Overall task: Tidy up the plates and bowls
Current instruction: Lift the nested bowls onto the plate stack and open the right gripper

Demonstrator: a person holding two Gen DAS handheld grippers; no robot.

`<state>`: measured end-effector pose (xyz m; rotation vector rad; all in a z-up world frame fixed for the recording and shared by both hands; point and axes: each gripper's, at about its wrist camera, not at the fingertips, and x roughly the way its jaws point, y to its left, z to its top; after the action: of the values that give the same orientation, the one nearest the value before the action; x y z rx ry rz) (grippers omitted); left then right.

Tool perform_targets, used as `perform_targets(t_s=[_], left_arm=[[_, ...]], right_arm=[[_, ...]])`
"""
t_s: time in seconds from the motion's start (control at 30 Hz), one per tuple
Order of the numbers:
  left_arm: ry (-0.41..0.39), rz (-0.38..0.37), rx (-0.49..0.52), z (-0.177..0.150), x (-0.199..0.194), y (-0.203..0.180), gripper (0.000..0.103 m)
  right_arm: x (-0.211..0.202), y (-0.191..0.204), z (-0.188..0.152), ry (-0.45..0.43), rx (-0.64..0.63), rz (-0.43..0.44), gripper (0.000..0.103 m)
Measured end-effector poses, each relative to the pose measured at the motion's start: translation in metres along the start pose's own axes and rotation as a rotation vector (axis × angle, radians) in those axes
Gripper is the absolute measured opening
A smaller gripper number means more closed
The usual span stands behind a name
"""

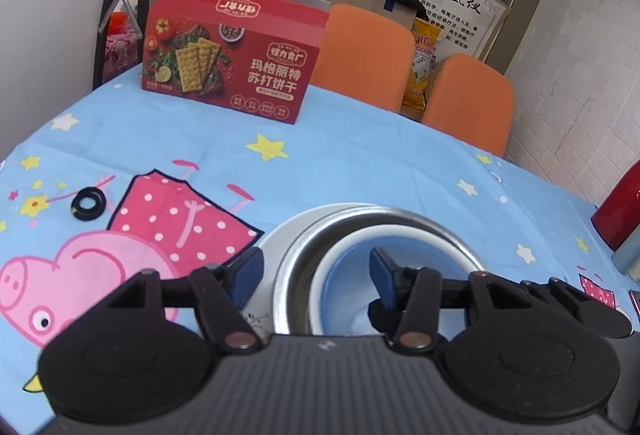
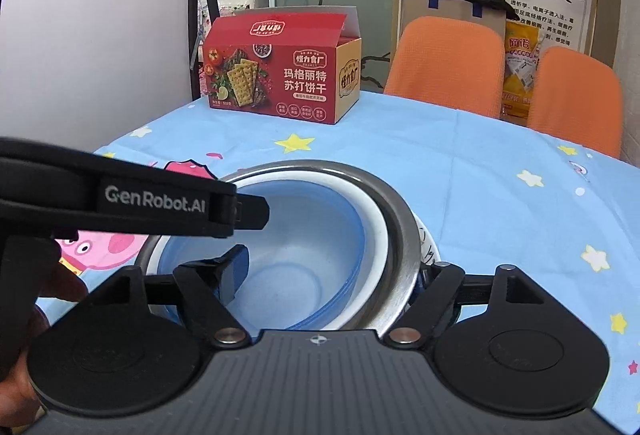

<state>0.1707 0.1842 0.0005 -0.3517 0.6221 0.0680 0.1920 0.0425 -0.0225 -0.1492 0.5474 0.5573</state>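
Left wrist view: the left gripper [image 1: 316, 277] stands open astride the rim of the steel bowl [image 1: 298, 267], which holds a blue plastic bowl [image 1: 348, 287] on the cartoon tablecloth [image 1: 360, 163].

Right wrist view: the right gripper [image 2: 332, 275] gapes wide over the nested bowls, touching nothing.

Right gripper [image 2: 326, 277] body is hiding steel bowl's [image 2: 394, 219] near rim; red container [image 1: 620, 211] is getting cut off at table's [image 1: 360, 163] right edge.

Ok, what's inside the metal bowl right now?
A blue bowl with a white rim is nested inside the metal bowl, and looks empty. The metal bowl's floor is covered, so anything beneath the blue bowl cannot be seen.
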Motion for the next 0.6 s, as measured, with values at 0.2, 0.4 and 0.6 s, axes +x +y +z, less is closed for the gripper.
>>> perform_targets(t_s=[0.2,0.4,0.6], left_arm=[[-0.010,0.004,-0.015,0.001,-0.005,0.004,0.051],[-0.028,0.008,-0.020,0.001,-0.013,0.002,0.056],[-0.064,0.026,-0.005,-0.001,-0.026,-0.012,0.076]], right_arm=[[-0.010,-0.010,0.003,-0.049,0.047,-0.019,0.103],[-0.021,-0.028,0.003,-0.075,0.108,-0.024,0.103],[-0.032,-0.048,-0.002,-0.090,0.162,-0.054,0.103]])
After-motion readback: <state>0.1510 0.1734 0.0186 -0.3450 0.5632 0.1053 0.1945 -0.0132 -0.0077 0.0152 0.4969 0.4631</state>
